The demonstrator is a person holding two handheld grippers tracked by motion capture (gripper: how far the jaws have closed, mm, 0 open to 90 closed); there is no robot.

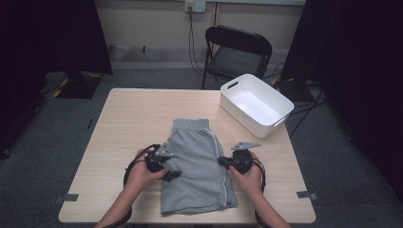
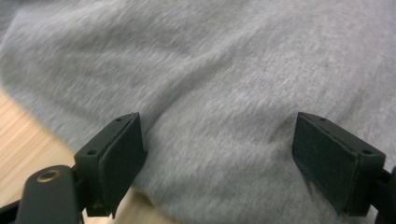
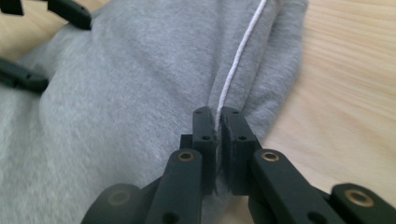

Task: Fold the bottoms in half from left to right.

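The grey shorts (image 1: 197, 166) lie flat on the desk (image 1: 128, 118), near the person's side, and the white bin (image 1: 278, 107) stands well apart at the far right corner. The right tool (image 3: 217, 122) is pressed together, pinching the side seam with its white piping (image 3: 238, 56). The left tool (image 2: 219, 154) stands spread over the opposite edge of the cloth, gripping nothing yet. I judge this as the grasping step before a fold or a lift; next, the left tool must close on its edge.

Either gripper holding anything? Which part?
Right gripper pinches the grey shorts at the white-piped side seam. Left gripper is open over the fabric.
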